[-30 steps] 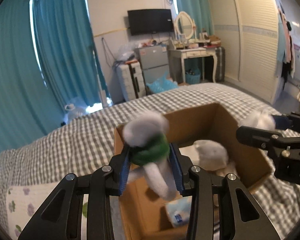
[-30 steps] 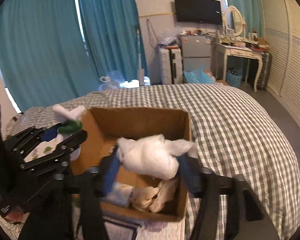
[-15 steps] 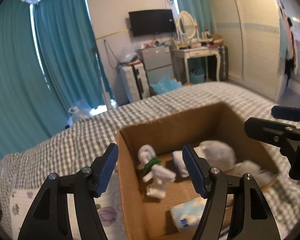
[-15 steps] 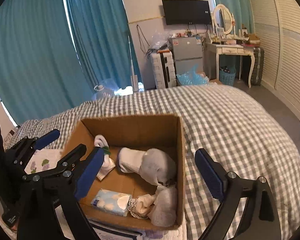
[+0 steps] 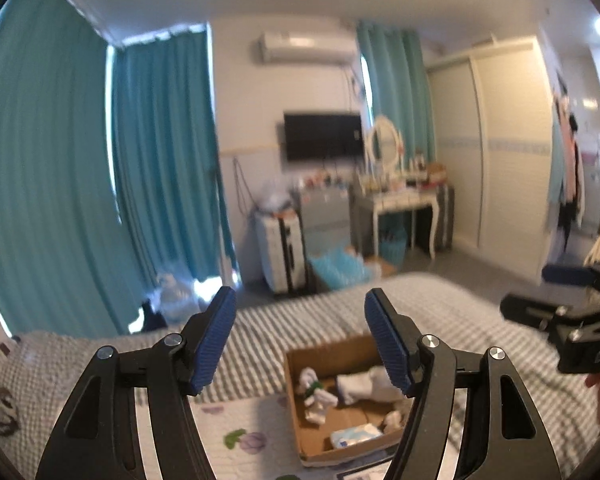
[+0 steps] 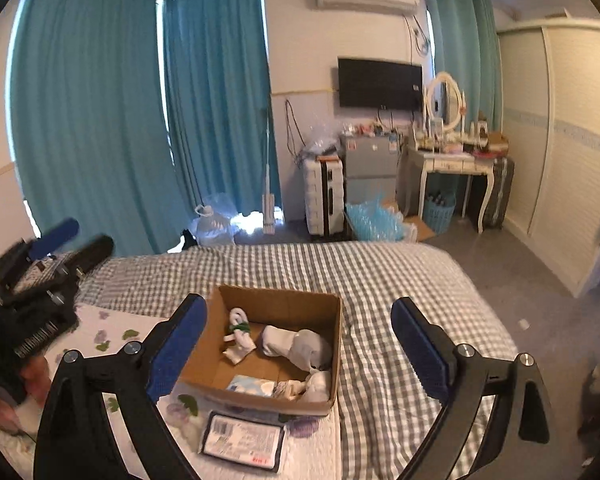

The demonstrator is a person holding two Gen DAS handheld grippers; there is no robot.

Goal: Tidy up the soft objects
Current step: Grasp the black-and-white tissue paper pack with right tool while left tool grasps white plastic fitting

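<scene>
An open cardboard box stands on the bed. Inside it lie a white soft toy with a green band, a white and grey rolled cloth, a pale blue tissue pack and some crumpled white pieces. My left gripper hangs high above the box, open and holding nothing; it also shows at the left of the right wrist view. My right gripper is open and empty above the box, and appears at the right edge of the left wrist view.
A flat black-edged packet with a label lies just in front of the box on a white floral pad. Grey checked bedding spreads to the right. A hand holds the left gripper. A suitcase, fridge, dressing table and wardrobe line the far walls.
Both grippers let go of their soft pieces, which now lie in the box. Both opened and rose well above it, so the box looks smaller and lower.
</scene>
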